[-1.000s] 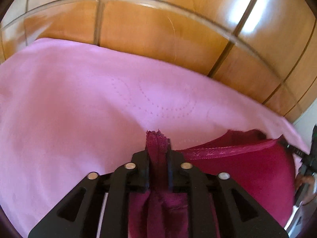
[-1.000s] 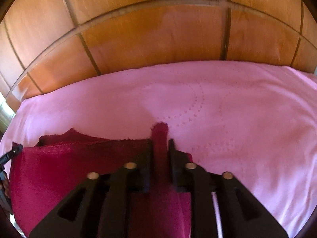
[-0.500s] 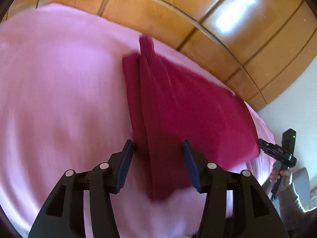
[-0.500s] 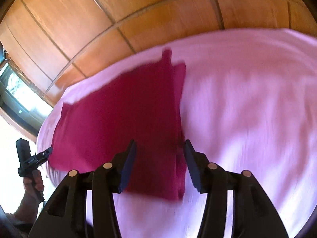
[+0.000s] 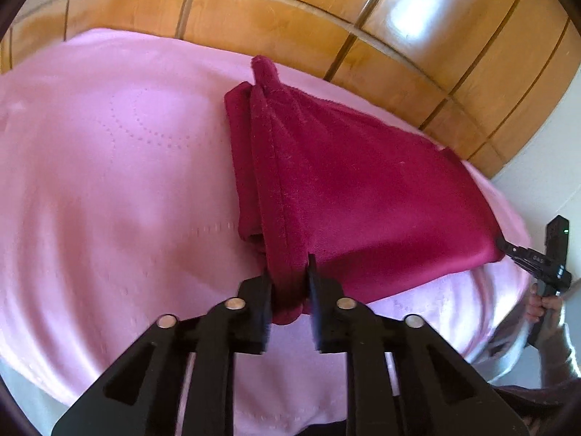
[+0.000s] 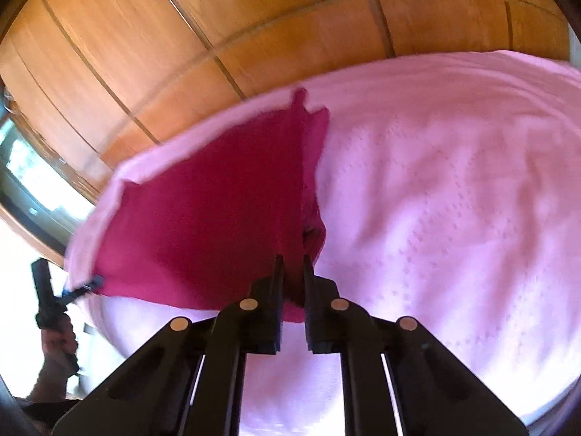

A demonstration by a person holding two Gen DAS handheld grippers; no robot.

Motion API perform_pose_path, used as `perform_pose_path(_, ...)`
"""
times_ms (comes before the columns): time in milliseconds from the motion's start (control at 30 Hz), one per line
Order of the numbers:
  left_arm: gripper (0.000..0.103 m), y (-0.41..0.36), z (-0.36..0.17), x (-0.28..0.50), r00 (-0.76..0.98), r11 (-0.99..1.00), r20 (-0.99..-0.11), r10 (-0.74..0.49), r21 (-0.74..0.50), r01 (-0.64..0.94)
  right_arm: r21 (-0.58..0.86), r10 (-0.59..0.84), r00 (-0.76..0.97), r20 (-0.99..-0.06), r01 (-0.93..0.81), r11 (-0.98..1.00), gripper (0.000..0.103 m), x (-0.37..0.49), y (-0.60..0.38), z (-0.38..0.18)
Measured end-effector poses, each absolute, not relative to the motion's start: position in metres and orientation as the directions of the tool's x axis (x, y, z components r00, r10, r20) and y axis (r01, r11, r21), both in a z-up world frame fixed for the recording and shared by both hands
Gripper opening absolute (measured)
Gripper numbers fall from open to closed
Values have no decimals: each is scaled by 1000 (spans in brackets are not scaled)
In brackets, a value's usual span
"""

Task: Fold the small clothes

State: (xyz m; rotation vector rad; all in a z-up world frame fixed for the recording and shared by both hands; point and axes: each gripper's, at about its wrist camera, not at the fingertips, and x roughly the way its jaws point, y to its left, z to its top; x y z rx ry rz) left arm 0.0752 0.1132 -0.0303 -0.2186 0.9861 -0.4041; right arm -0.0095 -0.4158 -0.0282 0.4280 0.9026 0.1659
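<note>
A dark red garment (image 5: 363,189) lies folded flat on a pink bedspread (image 5: 109,163). My left gripper (image 5: 289,272) has the garment's near left corner between its pads, the jaws closing on the doubled hem. In the right wrist view the same garment (image 6: 210,210) spreads to the left, and my right gripper (image 6: 292,261) is shut on its near right corner. Each gripper shows in the other's view at the opposite near corner: the right gripper (image 5: 523,254) and the left gripper (image 6: 83,285), each held by a hand.
Wooden panelling (image 5: 290,18) rises just behind the bedspread's far edge. A white wall (image 5: 544,167) stands to the right and a bright window (image 6: 21,167) to the left. The pink bedspread (image 6: 454,200) stretches wide on both sides of the garment.
Both grippers let go of the garment's far edge, drew back to its near edge with jaws open, then closed on the near corners. The garment now lies folded over.
</note>
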Motion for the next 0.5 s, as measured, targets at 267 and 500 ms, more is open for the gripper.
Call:
perform_pose_path(267, 33, 107, 2, 48, 618, 905, -665, -419, -357, 230, 322, 246, 728, -639, -36, 946, 28, -15, -383, 10)
perform_pose_path(500, 34, 72, -24, 61, 584, 940, -737, -340, -258, 222, 309, 396, 624, -673, -250, 918, 28, 9, -284, -14)
